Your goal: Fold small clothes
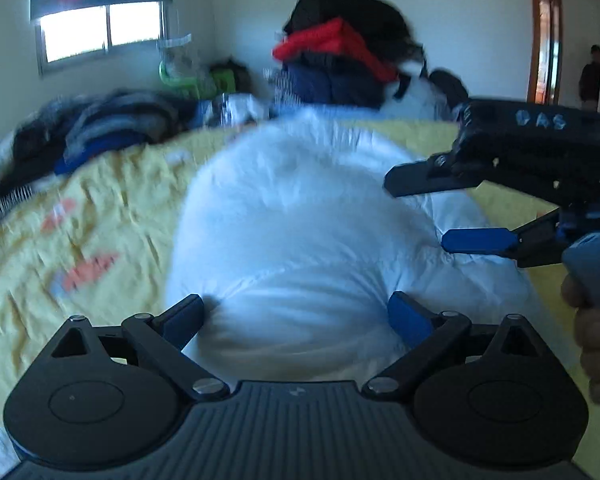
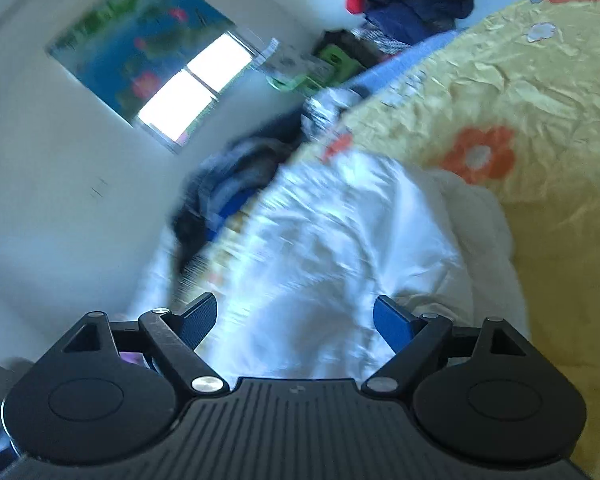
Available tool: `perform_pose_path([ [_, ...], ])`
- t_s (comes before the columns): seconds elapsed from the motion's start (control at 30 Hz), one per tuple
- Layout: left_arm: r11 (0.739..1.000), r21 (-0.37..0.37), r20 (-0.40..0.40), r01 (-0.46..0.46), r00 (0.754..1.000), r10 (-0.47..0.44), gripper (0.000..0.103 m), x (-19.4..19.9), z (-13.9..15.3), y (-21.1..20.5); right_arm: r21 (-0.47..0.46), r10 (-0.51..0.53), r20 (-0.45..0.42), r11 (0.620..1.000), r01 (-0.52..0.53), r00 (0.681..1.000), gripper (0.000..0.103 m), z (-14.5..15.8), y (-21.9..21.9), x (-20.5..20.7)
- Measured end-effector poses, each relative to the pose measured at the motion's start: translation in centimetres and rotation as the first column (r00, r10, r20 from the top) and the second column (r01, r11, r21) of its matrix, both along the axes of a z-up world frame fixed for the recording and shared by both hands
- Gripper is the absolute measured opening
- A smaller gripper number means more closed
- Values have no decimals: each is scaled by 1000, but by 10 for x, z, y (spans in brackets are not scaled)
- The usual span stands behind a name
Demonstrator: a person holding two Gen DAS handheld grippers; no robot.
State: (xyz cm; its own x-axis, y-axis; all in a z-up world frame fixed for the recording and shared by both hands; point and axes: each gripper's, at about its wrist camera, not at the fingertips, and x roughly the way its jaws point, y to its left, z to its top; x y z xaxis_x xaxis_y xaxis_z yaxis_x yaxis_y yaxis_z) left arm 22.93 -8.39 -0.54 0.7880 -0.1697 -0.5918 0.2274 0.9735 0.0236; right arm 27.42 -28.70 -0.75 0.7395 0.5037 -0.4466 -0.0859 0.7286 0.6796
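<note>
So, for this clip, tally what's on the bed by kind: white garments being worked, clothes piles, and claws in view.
White garment: 1, the white garment, lying on the yellow bedspread
Clothes piles: 2, the dark grey-blue pile and the tall pile with the red piece
Claws: 2, the left claw and the right claw, both open
Total: 5

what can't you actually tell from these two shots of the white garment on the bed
- White garment: its type and any folds are lost to motion blur in both wrist views.
- Its near edge: hidden behind the left gripper body, left view.
- Whether either gripper touches cloth: unclear; the right gripper has its jaws spread.
- Dark clothes pile: items smeared together.
</note>
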Motion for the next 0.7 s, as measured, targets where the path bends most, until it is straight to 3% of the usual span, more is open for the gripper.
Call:
perform_pose_path([
  [0.1, 999, 36, -26, 13, 1000, -12, 101, 4, -9, -5, -36, 29, -9, 999, -29, 1000, 83, -15, 8, 2],
  [0.17, 1000, 20, -50, 14, 999, -13, 103, 11, -12, -3, -41, 34, -11, 999, -34, 999, 83, -18, 15, 0],
  [0.27, 1000, 15, -53, 21, 998, -20, 103, 12, -14, 0, 33, 22, -23, 999, -21, 999, 82, -24, 7, 9],
  [0.37, 1000, 5, -60, -2, 998, 2, 103, 1, 1, 8, 78, -29, -31, 996, 32, 999, 83, -15, 1, -1],
  [0.47, 1000, 7, -17, -22, 1000, 22, 103, -30, 24, 21, 22, -27, 68, 999, 25, 997, 86, 6, -1, -41],
  [0.57, 995, 8, -3, -102, 995, 102, 103, -59, 36, 41, -33, -48, 138, 998, 53, 989, 90, 17, 0, -98],
  [0.7, 976, -82, -59, -199, 979, 195, 103, -93, 40, 74, -214, -70, 104, 973, 91, 992, 98, 12, 10, -158],
])
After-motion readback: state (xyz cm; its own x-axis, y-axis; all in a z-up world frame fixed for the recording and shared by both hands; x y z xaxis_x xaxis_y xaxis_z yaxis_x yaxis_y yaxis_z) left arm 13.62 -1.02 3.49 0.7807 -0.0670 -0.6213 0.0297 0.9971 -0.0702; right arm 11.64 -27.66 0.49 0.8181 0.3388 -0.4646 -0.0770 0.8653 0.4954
